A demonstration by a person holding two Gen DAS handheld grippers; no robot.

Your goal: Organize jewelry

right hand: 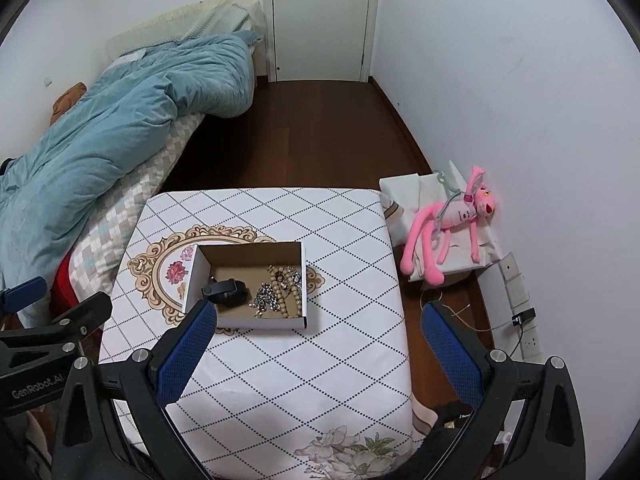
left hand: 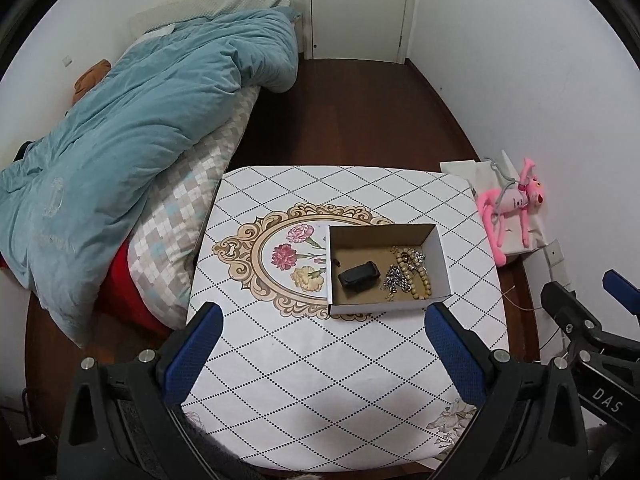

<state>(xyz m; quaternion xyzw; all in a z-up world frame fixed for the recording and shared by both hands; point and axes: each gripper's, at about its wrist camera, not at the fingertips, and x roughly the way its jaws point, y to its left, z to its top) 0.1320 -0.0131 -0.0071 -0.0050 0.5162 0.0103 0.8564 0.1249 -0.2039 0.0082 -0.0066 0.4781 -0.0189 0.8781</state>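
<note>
A shallow cardboard box stands on a small table with a diamond-patterned cloth. Inside lie a black wristband, a silver chain and a string of beige beads. My left gripper hovers open just before the box's near wall, nothing between its blue pads. My right gripper is open too, above the table's right half, its left finger overlapping the box's near left corner in view.
A bed with a blue duvet borders the table's left side. A pink plush toy lies on white boxes at the right wall. Wall sockets with cables sit low on the right. Dark wood floor leads to a white door.
</note>
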